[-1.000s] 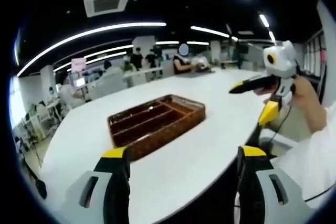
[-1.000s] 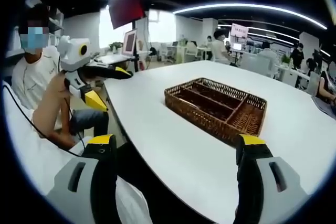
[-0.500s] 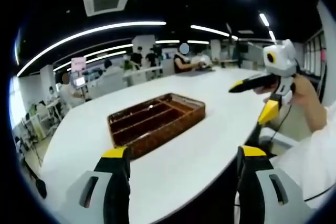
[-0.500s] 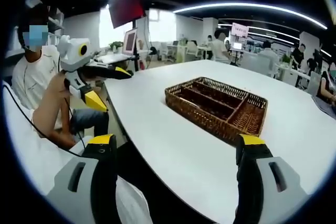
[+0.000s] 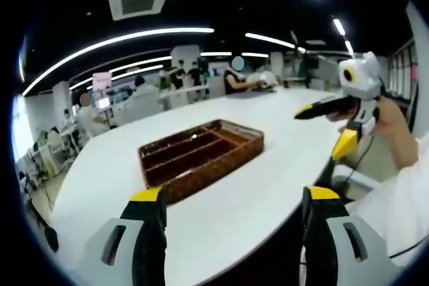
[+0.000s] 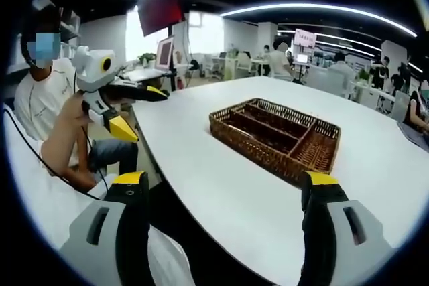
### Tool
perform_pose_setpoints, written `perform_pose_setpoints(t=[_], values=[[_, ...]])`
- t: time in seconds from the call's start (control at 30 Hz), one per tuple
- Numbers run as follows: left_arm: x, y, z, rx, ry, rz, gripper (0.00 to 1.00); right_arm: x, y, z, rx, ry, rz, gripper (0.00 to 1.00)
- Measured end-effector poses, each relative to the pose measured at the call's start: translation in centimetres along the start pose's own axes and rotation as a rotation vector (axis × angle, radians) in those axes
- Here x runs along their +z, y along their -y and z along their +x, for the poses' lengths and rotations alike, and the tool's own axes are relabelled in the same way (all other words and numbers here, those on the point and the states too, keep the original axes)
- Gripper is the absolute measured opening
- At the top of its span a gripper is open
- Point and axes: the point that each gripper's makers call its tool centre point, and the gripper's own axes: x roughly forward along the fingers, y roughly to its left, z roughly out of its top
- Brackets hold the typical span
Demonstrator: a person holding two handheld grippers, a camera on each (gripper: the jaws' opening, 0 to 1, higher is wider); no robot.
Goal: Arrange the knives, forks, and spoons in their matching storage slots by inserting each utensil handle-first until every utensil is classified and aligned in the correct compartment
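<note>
Right now I'm at the very start: no utensil is in hand, nothing sorted yet by the look of it. Left gripper (image 5: 231,209) is spread wide and holds nothing, hanging over the near edge of the counter (image 5: 268,132). Right gripper (image 6: 224,195) likewise has its jaws apart and is not pinching anything, above the counter's corner.

Tray (image 5: 201,159) sits mid-counter, well apart from both grippers. It's a brown wicker thing with long slots side by side and one cross slot at an end. From these angles the slots look bare; in the right gripper view I can see into the tray (image 6: 278,135) and spot no cutlery, though the slot floors are dark and small so I can't be sure.

I can't make out any knives, forks or spoons on the counter. Next move, as I judge it: find the utensils first, then pick one by its working end so the handle goes in first.
</note>
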Motion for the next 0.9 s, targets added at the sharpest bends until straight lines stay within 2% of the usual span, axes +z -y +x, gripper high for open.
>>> perform_pose_setpoints(t=[0.4, 0.9], values=[[-0.43, 0.20, 0.52, -0.004, -0.015, 0.000, 0.84, -0.55, 0.17, 0.41, 0.011, -0.011, 0.009, 0.97], [-0.16, 0.07, 0.08, 0.000, -0.005, 0.000, 0.84, -0.22, 0.16, 0.12, 0.011, -0.008, 0.001, 0.97]])
